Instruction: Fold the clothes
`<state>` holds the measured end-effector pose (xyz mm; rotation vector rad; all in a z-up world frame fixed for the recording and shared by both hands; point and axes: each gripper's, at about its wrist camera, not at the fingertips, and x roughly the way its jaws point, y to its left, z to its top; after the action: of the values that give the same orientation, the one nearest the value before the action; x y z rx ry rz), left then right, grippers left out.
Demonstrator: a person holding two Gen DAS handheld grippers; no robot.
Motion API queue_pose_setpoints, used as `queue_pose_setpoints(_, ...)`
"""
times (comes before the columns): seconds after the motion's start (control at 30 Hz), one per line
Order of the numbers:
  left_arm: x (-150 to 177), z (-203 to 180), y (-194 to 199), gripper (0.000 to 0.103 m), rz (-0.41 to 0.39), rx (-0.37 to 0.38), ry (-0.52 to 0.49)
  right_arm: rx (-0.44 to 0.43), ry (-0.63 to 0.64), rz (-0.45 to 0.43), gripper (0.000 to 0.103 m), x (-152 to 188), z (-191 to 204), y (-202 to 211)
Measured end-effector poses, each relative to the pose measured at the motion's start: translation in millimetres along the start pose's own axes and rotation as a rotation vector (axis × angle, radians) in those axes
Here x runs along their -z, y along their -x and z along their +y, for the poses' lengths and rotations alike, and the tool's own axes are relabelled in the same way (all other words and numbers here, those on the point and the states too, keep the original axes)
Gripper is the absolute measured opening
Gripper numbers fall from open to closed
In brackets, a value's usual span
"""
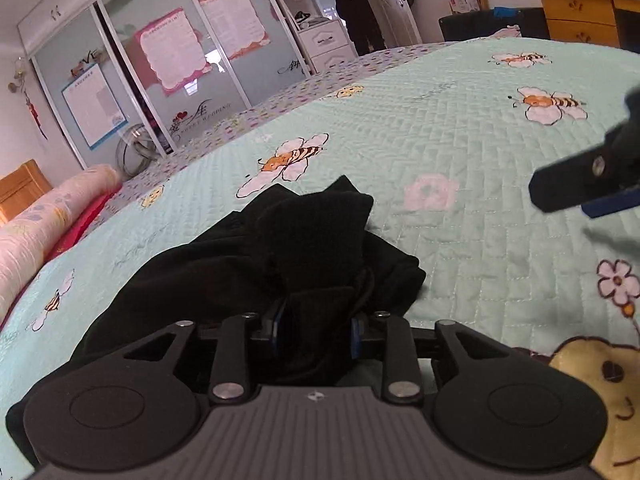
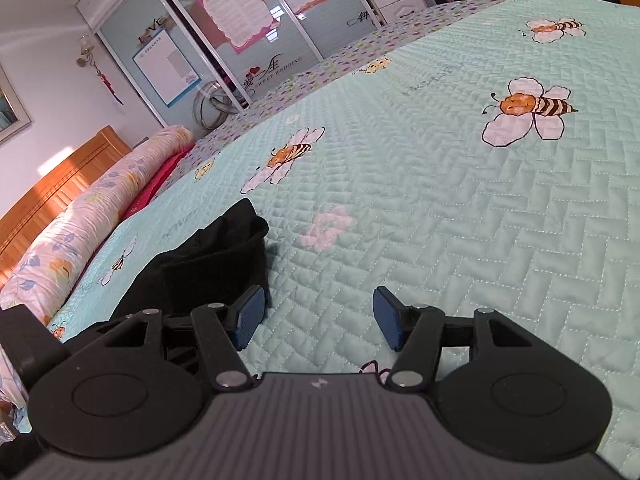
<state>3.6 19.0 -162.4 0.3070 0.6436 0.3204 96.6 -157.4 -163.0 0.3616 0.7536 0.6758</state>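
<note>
The black garment lies bunched on the bed, nothing folded yet; the left tool straddles a fold without pinching, and the right tool is spread, empty

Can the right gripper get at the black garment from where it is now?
Probably yes: the right gripper is open above bare quilt, and the black garment lies just beside its left finger, nothing between.
</note>
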Motion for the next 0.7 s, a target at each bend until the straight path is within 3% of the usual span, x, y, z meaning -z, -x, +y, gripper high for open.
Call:
queue_pose_setpoints(0.07,-1,4,10,0.058,0.002,0.02,0.01,0.0,0.004,-0.003,0.061,-1,2,0)
queue_pose_setpoints(0.13,1,5,26,0.058,-0.014,0.034,0.003,-0.009,0.017,-0.024,0.061,-4,7,4)
queue_pose_setpoints(0.2,7,9,43,0.065,-0.031,0.032,0.008,-0.028,0.04,-0.059,0.061,-8,15,12)
queue_pose_setpoints(0.4,30,37,78,0.069,-0.035,-0.035,0.052,-0.144,0.123,-0.076,0.061,-30,47,16)
queue_pose_setpoints(0.53,38,59,81,0.07,-0.033,-0.119,0.07,-0.268,0.091,0.046,0.061,-69,72,-27)
queue_pose_setpoints(0.7,48,64,67,0.07,0.029,-0.126,0.058,-0.213,-0.001,0.217,0.061,-104,82,-120)
